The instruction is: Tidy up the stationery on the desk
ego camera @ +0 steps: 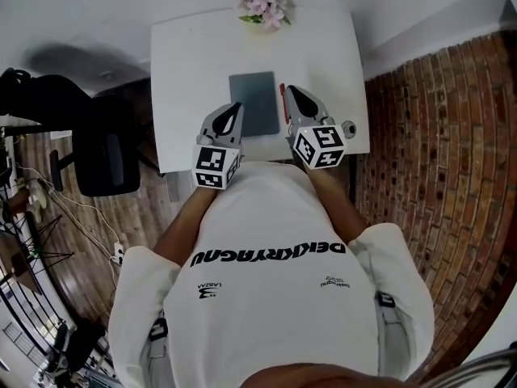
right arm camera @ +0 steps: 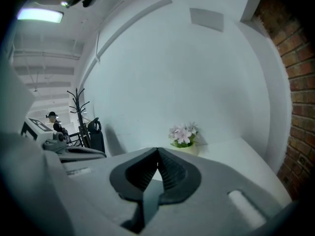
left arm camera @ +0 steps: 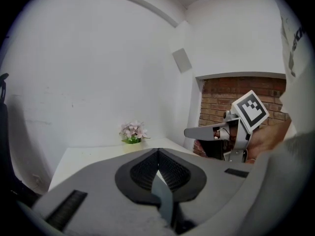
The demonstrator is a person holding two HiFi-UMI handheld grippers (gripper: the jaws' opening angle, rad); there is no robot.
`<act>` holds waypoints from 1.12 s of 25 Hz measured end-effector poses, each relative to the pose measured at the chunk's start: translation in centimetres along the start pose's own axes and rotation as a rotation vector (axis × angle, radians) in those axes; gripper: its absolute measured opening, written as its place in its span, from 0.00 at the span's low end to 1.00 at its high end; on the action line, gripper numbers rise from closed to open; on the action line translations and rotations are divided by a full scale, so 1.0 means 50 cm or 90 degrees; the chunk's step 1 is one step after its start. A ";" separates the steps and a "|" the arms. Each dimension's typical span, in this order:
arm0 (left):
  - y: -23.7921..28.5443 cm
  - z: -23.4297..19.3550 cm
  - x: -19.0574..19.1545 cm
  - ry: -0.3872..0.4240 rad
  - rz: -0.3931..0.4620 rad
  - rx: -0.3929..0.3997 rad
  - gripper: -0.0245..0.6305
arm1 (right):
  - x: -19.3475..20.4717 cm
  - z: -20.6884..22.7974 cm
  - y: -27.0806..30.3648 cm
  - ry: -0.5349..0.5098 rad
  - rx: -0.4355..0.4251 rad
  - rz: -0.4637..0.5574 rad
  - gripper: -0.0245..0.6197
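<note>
A grey-green notebook [ego camera: 253, 103] lies flat in the middle of the white desk [ego camera: 186, 63]. A red pen [ego camera: 283, 102] rests along its right edge. My left gripper [ego camera: 237, 106] hovers over the notebook's near left corner, jaws shut and holding nothing. My right gripper [ego camera: 291, 90] hovers just right of the pen, also shut and holding nothing. Both point level at the far wall, so the gripper views show the closed left gripper [left arm camera: 158, 151] and closed right gripper [right arm camera: 157, 150], not the notebook or pen.
A pot of pink flowers [ego camera: 265, 5] stands at the desk's far edge. A small round object [ego camera: 349, 128] sits near the desk's right front corner. A black chair [ego camera: 105, 148] stands to the left, a brick surface [ego camera: 436, 136] to the right.
</note>
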State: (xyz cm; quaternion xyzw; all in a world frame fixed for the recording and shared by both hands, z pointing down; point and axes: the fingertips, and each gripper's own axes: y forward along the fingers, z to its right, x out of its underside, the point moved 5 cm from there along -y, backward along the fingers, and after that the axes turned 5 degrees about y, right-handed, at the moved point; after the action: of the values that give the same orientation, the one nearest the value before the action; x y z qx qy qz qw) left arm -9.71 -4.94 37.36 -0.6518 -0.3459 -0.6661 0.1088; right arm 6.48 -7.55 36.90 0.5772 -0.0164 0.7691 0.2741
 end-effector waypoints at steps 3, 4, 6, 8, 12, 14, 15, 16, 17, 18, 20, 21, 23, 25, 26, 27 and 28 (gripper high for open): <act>0.003 0.005 -0.002 0.011 0.005 0.005 0.04 | 0.008 -0.015 -0.005 -0.015 -0.012 0.001 0.03; 0.003 0.006 -0.002 0.013 0.007 0.006 0.04 | 0.011 -0.020 -0.007 -0.017 -0.016 0.000 0.03; 0.004 0.007 -0.005 0.020 0.012 0.009 0.04 | 0.013 -0.028 -0.010 -0.021 -0.023 0.001 0.03; 0.005 0.007 -0.007 0.024 0.015 0.011 0.04 | 0.013 -0.034 -0.012 -0.029 -0.027 0.003 0.03; 0.007 0.007 -0.011 0.025 0.019 0.011 0.04 | 0.008 -0.031 -0.015 -0.032 -0.025 0.007 0.03; 0.007 0.007 -0.013 0.021 0.023 0.010 0.04 | 0.008 -0.026 -0.018 -0.035 -0.018 0.010 0.03; 0.007 0.007 -0.013 0.021 0.023 0.009 0.04 | 0.008 -0.024 -0.019 -0.036 -0.016 0.009 0.03; 0.008 0.007 -0.013 0.022 0.023 0.009 0.04 | 0.009 -0.023 -0.019 -0.037 -0.016 0.008 0.03; 0.008 0.008 -0.012 0.023 0.024 0.010 0.04 | 0.011 -0.023 -0.020 -0.037 -0.016 0.006 0.03; 0.009 0.009 -0.011 0.024 0.023 0.010 0.04 | 0.013 -0.022 -0.020 -0.037 -0.017 0.004 0.03; 0.010 0.011 -0.010 0.026 0.022 0.010 0.04 | 0.015 -0.022 -0.020 -0.036 -0.020 0.002 0.03; 0.011 0.011 -0.009 0.027 0.022 0.010 0.04 | 0.015 -0.021 -0.019 -0.037 -0.022 0.002 0.03; 0.014 0.010 -0.009 0.028 0.020 0.010 0.04 | 0.014 -0.020 -0.018 -0.037 -0.024 0.002 0.03; 0.014 0.009 -0.009 0.028 0.021 0.008 0.04 | 0.015 -0.020 -0.017 -0.037 -0.027 0.001 0.03; 0.013 0.009 -0.009 0.029 0.021 0.008 0.04 | 0.016 -0.020 -0.017 -0.038 -0.028 0.001 0.03; 0.014 0.010 -0.009 0.030 0.021 0.008 0.04 | 0.016 -0.020 -0.018 -0.038 -0.029 0.000 0.03; 0.014 0.010 -0.009 0.031 0.021 0.007 0.04 | 0.016 -0.019 -0.018 -0.038 -0.029 -0.001 0.03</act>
State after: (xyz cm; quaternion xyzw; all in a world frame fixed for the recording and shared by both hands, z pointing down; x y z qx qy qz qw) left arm -8.83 -5.31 37.11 -0.6405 -0.3366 -0.6776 0.1316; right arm 5.89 -6.13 37.05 0.5938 -0.0418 0.7506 0.2869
